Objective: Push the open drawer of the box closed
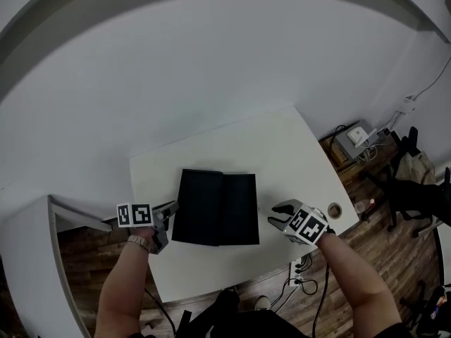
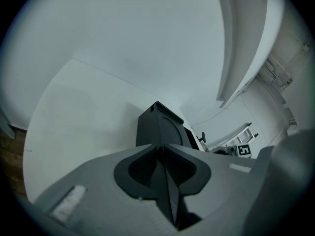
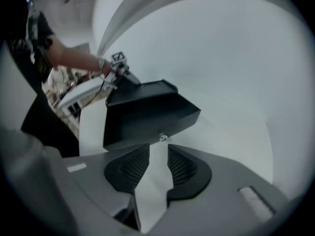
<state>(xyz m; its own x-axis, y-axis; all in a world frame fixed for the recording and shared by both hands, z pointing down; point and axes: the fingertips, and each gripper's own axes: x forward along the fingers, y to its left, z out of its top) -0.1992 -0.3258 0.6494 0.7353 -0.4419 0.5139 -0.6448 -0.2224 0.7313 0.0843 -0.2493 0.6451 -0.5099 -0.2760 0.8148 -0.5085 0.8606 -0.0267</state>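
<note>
Our left gripper (image 1: 168, 213), jaws pressed together, looks set to brace the box (image 1: 201, 206) at its end, while our right gripper (image 3: 157, 152), spread and empty, faces the drawer knob (image 3: 162, 138).

I see bare table (image 1: 211, 153) between my right gripper (image 1: 276, 215) and the drawer (image 1: 241, 210) front, so that side is free. The box (image 1: 197, 206) fills the table's middle, with my left gripper (image 1: 171, 207) at its left end. Open table runs behind the box to the wall (image 1: 211, 62).
</note>
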